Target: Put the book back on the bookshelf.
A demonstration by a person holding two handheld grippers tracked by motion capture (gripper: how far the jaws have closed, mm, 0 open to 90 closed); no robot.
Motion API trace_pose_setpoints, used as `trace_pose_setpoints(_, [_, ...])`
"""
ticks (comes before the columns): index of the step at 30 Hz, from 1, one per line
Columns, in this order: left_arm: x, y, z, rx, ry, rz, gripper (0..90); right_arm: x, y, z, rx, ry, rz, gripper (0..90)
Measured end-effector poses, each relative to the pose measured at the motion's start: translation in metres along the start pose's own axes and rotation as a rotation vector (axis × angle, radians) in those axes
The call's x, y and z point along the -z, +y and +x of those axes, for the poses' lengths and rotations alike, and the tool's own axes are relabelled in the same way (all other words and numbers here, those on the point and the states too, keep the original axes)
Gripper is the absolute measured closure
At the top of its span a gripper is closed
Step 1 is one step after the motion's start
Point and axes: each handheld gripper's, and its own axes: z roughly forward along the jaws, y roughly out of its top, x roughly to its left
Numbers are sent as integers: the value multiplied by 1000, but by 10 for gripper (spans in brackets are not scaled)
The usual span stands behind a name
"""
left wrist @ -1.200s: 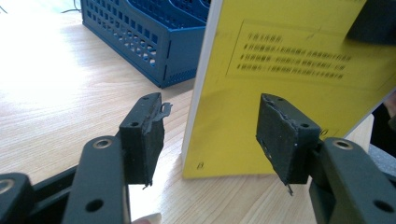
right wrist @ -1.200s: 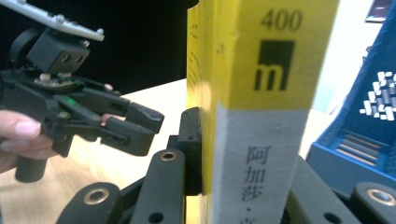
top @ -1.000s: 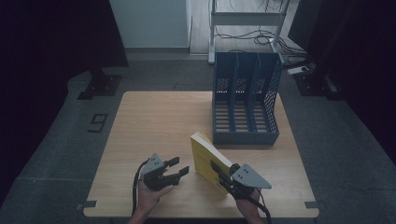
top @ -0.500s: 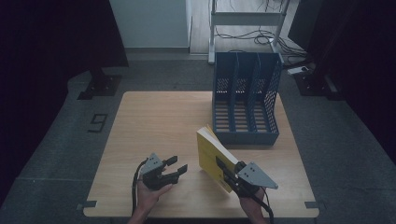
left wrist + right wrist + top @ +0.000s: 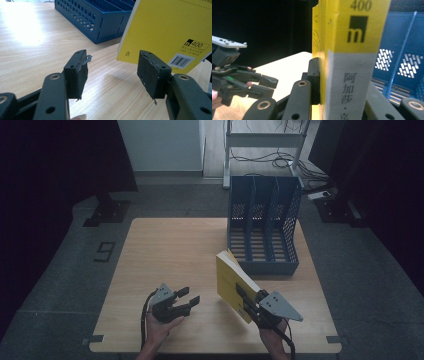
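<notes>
Left tool [image 5: 189,300]: held in the person's left hand [image 5: 159,330] at the near edge of the desk [image 5: 165,250], left of centre; jaws spread apart with nothing between them, bare wood showing through the gap in the left gripper view.

Right tool [image 5: 245,296]: held at the near right of the desk, grey three-cornered plate on top; jaws clenched on the yellow book [image 5: 234,282], one pad pressed flat against the cover in the right gripper view, spine facing that camera.

Yellow book: gripped by its lower end, lifted off the wood and tilted, its top leaning away toward the file rack [image 5: 264,227]. Yellow covers, pale grey band on the spine with dark printed characters, barcode label on the back cover. It hangs between the two tools and the rack, just in front of the rack's low front wall.

File rack: blue plastic, perforated walls, three upright compartments, standing on the far right part of the desk.
</notes>
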Motion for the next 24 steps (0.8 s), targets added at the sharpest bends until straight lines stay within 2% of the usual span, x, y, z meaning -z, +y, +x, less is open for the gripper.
trace_pose_setpoints(8, [-1,0,0,1,-9,12,417,-1,4,-6,-19,-17,-8,746])
trace_pose_setpoints(24, [-2,-1,1,9,-9,25,416,-4,14,-13,-24,-43,-31,746])
